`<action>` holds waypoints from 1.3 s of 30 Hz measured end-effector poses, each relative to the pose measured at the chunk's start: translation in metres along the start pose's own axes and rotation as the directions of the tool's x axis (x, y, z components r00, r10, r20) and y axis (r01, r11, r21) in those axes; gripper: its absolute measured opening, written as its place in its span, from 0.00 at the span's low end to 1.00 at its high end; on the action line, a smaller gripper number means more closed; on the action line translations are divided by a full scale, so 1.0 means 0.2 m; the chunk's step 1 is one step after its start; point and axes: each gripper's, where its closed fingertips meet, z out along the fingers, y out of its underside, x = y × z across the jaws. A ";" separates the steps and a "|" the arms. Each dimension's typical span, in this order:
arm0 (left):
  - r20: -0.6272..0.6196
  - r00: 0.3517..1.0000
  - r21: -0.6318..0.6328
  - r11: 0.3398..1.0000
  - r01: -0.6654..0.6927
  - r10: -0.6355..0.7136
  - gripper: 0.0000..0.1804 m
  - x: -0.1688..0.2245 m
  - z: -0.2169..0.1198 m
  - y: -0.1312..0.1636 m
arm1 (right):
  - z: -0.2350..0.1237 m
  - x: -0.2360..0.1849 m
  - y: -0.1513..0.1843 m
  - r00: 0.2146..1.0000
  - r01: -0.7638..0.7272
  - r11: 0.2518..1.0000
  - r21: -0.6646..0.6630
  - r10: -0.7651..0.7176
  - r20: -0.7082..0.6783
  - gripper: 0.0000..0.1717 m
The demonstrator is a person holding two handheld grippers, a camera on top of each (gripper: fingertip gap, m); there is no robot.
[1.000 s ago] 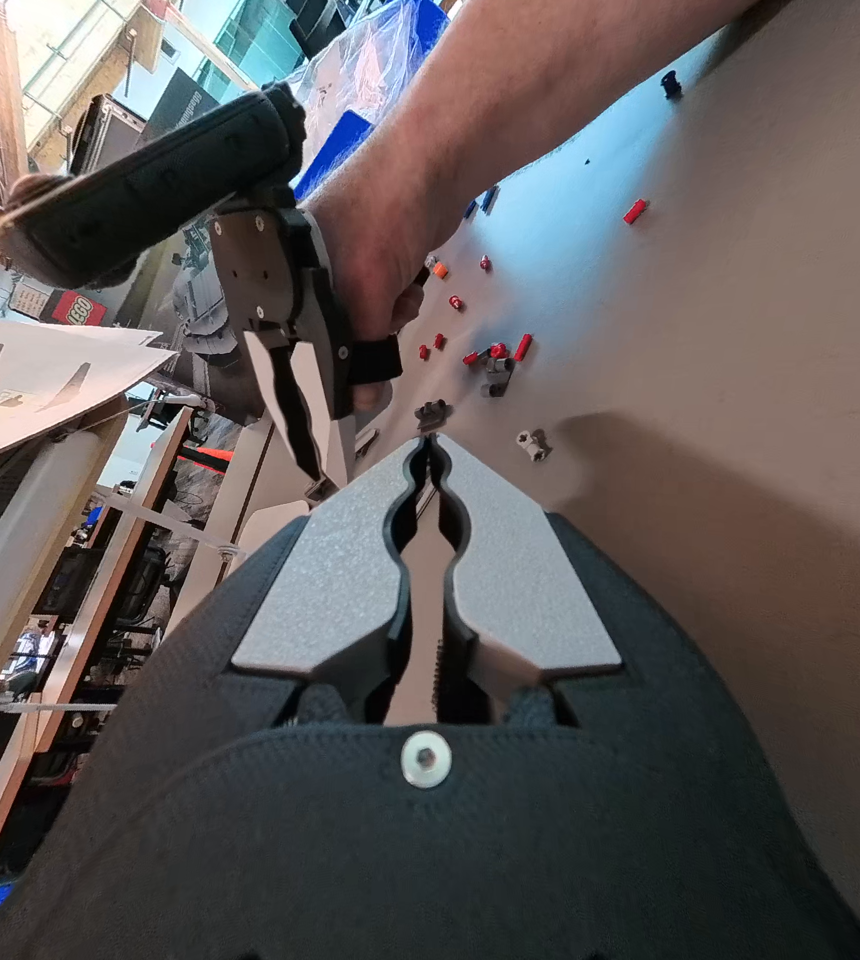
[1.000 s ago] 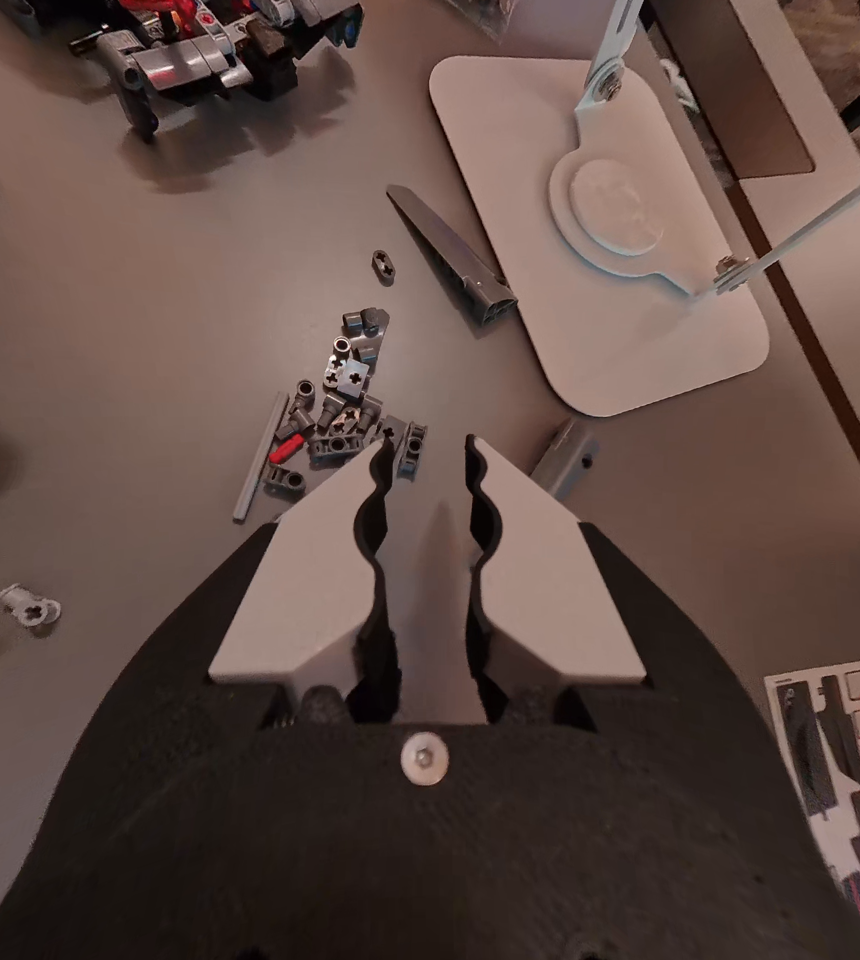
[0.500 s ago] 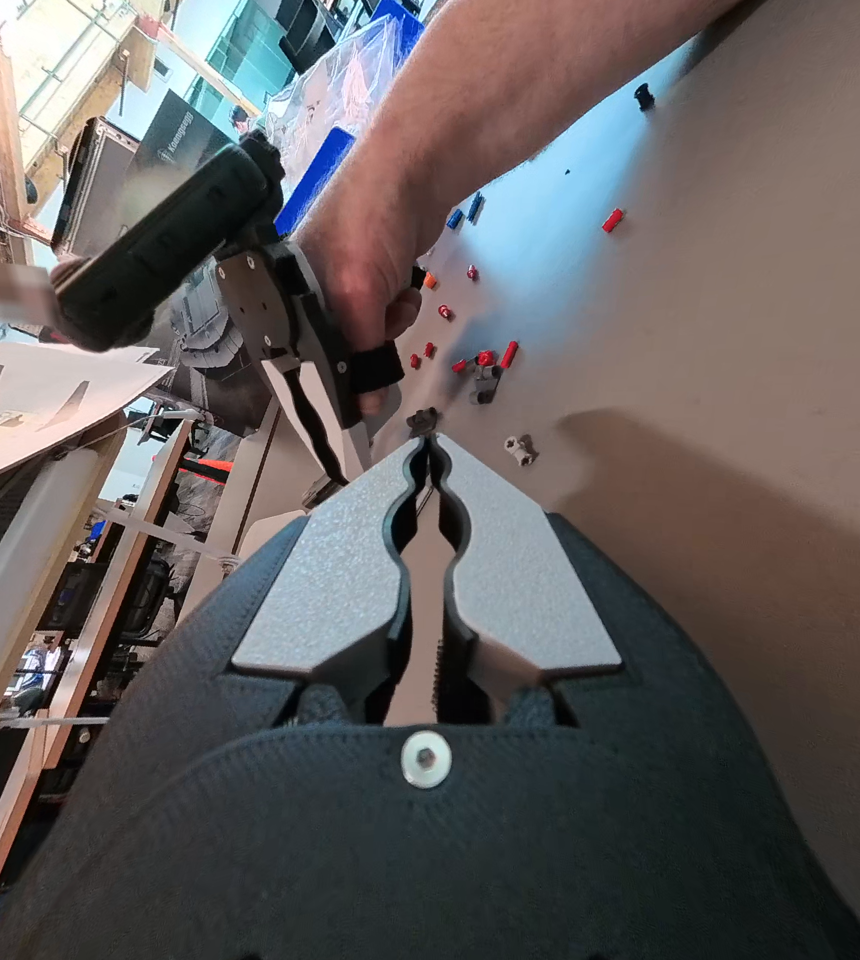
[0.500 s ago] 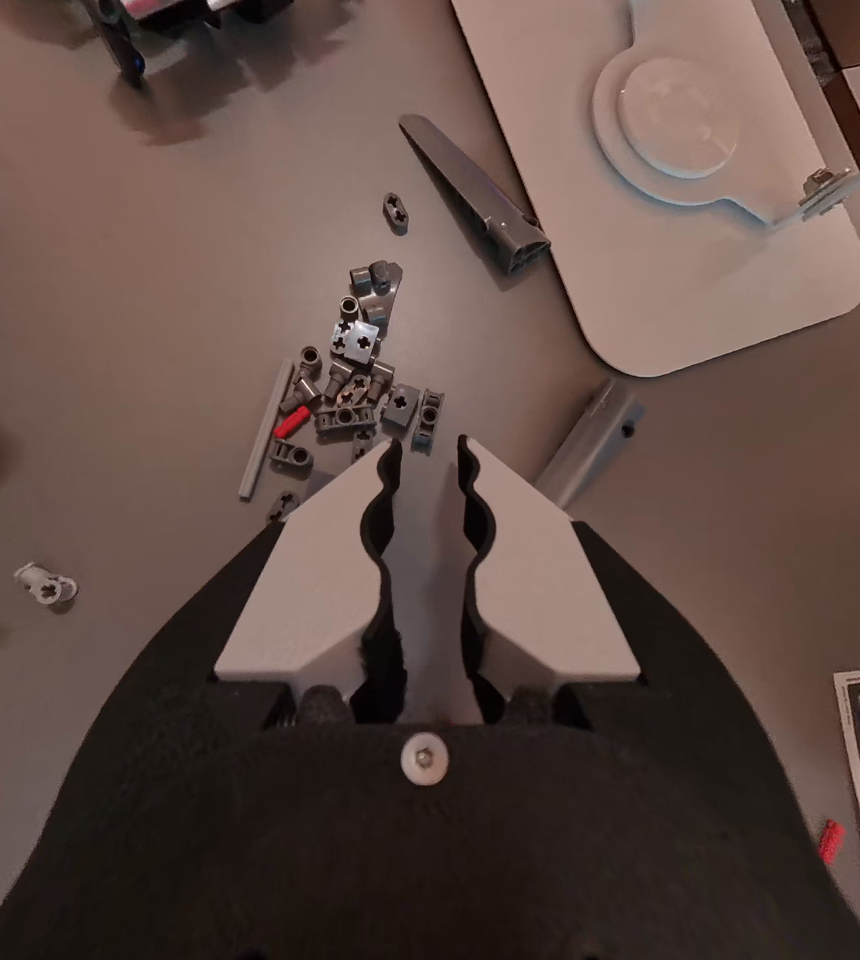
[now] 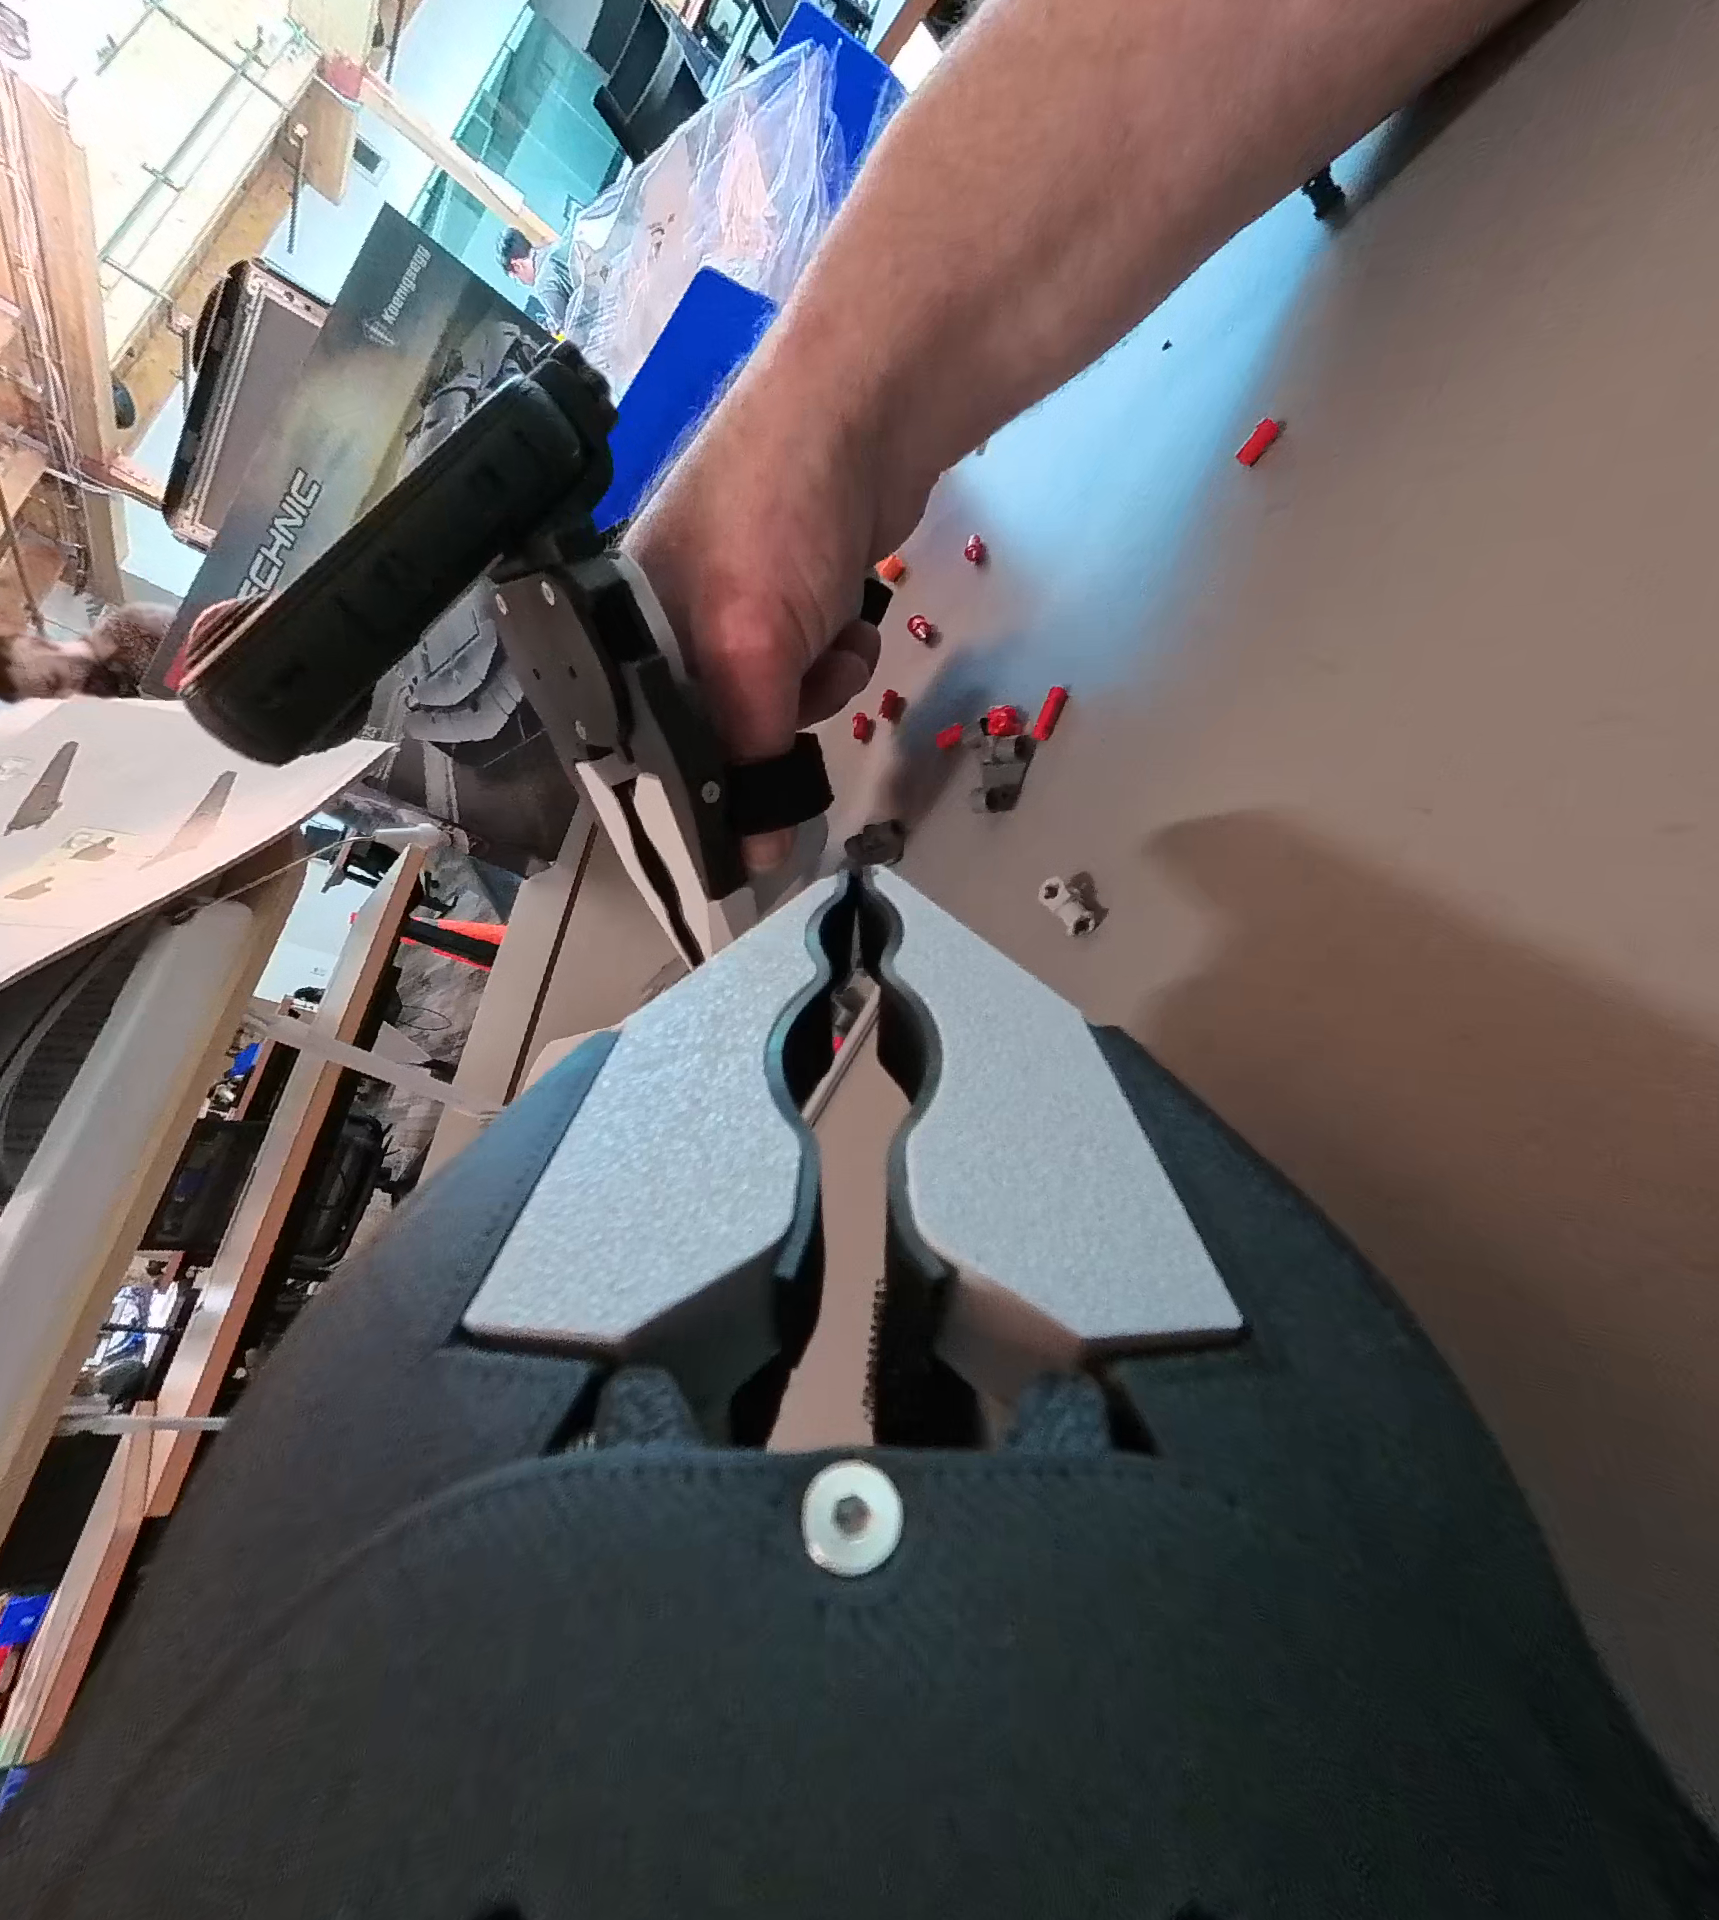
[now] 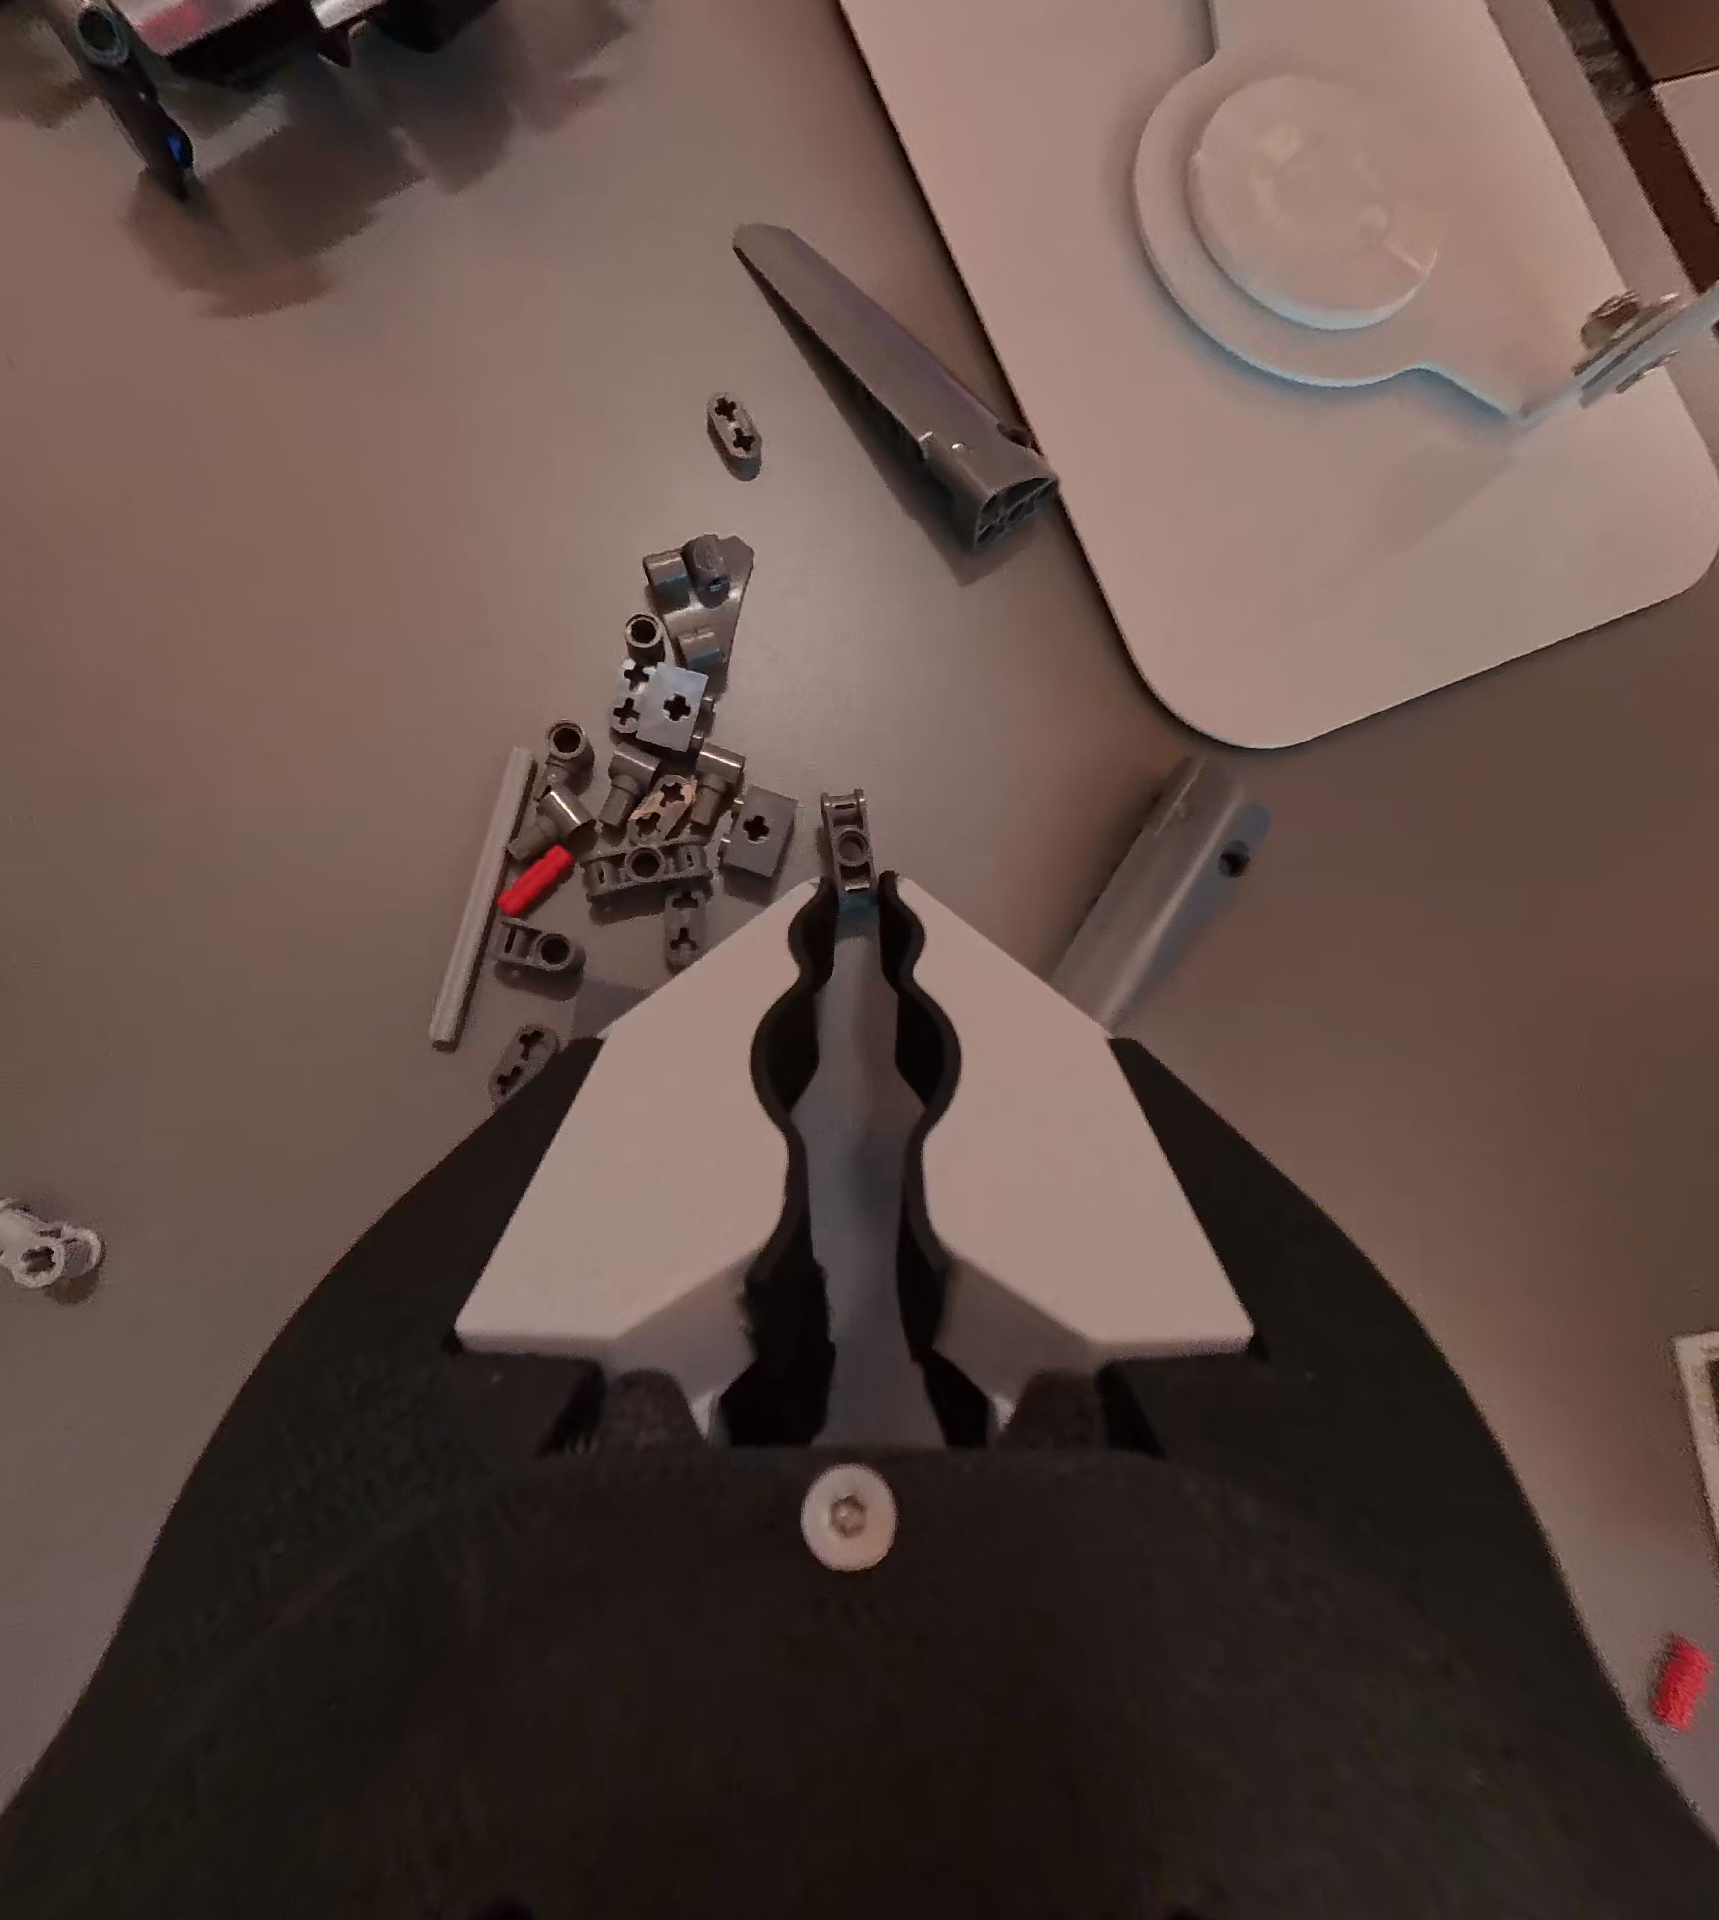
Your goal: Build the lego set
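Observation:
My right gripper (image 6: 850,883) is shut on the near end of a small dark grey connector piece (image 6: 847,831) at the right edge of a pile of grey building pieces (image 6: 647,821) on the table (image 6: 211,520). The piece sticks out past the fingertips. The right gripper also shows in the left wrist view (image 5: 663,862), held by a person's hand (image 5: 782,582), with its tips hidden behind my left finger. My left gripper (image 5: 855,883) is shut with its tips together, tilted low over the table. A dark piece (image 5: 876,836) lies on the table just beyond its tips.
A red pin (image 6: 535,878) and a light grey axle (image 6: 481,894) lie by the pile. A dark blade panel (image 6: 886,384), a white stand base (image 6: 1354,520) and a grey beam (image 6: 1167,883) lie to the right. Small red pieces (image 5: 1047,712) are scattered beyond the left gripper.
My right gripper moved in toward the pile and its jaws closed on the dark grey connector. The left gripper stayed shut and hardly moved.

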 end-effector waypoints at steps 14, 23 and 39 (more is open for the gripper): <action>0.326 0.944 0.004 0.999 0.047 -0.046 0.00 -0.44 -0.13 0.04 | -0.44 -0.19 -0.25 0.986 0.169 0.975 0.147 -0.167 -0.022 0.03; 0.521 0.839 -0.008 0.982 0.187 -0.156 0.00 -0.80 -0.35 0.25 | -0.35 -0.77 -0.18 0.808 0.462 0.866 0.189 -0.499 0.312 0.03; 0.473 0.875 -0.048 0.989 0.138 -0.099 0.00 -0.73 -0.30 0.22 | -0.08 -0.94 -0.09 0.589 0.676 0.726 0.125 -0.634 0.502 0.03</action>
